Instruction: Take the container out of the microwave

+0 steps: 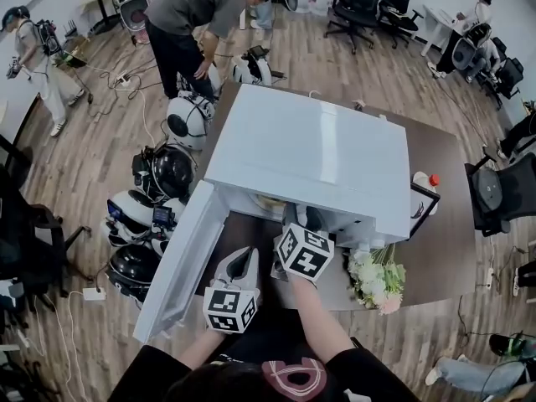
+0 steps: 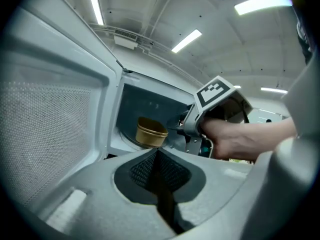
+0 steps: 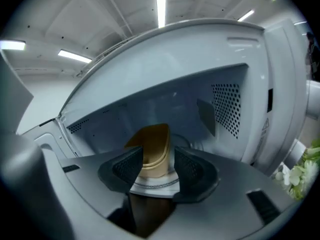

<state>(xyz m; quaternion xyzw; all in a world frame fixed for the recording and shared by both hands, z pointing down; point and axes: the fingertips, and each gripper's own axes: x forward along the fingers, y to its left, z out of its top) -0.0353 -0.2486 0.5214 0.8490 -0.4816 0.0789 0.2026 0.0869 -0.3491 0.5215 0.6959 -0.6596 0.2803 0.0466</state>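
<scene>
- Tan container (image 3: 152, 149) sits inside microwave (image 1: 310, 153), centre frame; door (image 1: 180, 266) open.
- Right hand-held gripper (image 3: 159, 168): jaws apart, container lined up between, unclamped.
- Left hand-held gripper (image 2: 157, 156): jaws together, empty.
- Remaining, likely: clamp, withdraw.

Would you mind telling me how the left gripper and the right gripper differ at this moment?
Jaws: the left gripper is shut and empty; the right gripper is open, its jaws framing the tan container without pressing it. Place: the left gripper hangs back beside the open door, while the right gripper is at the mouth of the microwave. Both point toward the microwave's cavity.
</scene>
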